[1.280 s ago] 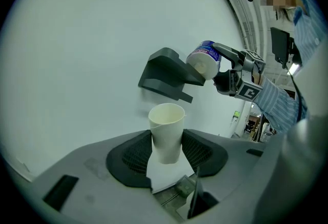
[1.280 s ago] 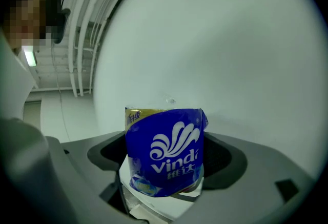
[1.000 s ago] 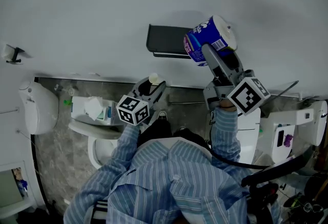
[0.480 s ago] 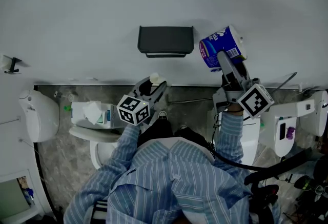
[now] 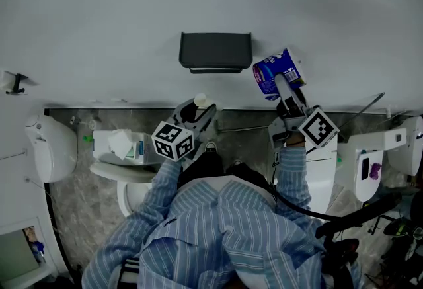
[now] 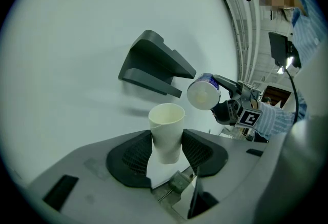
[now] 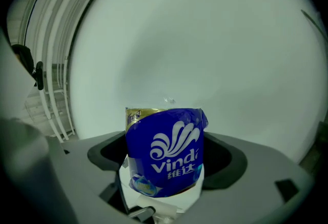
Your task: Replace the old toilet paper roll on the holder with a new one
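Though near the dark wall holder [image 5: 215, 51], not touching it: blue-wrapped new roll [image 5: 274, 71], clamped in right hand-held gripper [image 5: 283, 82] just right of it. Left hand-held gripper [image 5: 198, 109] below holder, closed on bare cardboard tube [image 6: 166, 132]. Tissue box [image 5: 119, 142], tissue poking out, lower left.

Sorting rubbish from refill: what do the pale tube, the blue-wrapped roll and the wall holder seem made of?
Pale tube: matte cardboard, likely; thin wall, hollow open end. Roll: glossy blue plastic film, by its sheen and crinkled top edge. Holder: dark, matte, smooth-edged, probably moulded plastic, though painted metal is possible.
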The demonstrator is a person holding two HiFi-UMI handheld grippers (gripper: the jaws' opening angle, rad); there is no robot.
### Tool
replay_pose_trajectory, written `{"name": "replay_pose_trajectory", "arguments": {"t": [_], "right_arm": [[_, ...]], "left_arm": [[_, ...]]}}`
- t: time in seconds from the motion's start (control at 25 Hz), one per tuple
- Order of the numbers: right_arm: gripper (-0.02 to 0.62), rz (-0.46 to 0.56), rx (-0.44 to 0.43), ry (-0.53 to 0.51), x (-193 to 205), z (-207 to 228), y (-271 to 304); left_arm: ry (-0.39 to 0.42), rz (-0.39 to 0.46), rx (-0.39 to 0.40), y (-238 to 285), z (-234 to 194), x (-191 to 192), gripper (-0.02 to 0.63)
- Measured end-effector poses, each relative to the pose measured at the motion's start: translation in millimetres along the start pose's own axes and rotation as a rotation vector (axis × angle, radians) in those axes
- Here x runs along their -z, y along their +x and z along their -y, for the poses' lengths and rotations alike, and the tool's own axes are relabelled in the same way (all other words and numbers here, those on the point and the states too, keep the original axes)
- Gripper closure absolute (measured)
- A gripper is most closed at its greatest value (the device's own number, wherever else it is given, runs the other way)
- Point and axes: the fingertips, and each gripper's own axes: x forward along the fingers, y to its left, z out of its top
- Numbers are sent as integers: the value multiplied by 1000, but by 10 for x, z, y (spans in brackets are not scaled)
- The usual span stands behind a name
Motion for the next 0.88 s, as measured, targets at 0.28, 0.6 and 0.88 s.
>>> {"name": "replay_pose_trajectory", "arguments": {"t": [0.28,0.6,0.88], "right_arm": [[156,-16,-36,188,303,194,133],[156,-3,-42,280,412,244,349],[156,23,-43,413,515,314,457]], "left_arm": [[-1,15,-17,-71,-26,13,423],[-18,32,-42,-195,-212,21,422],[-39,47,-49,-262,-325,-2,423]]}}
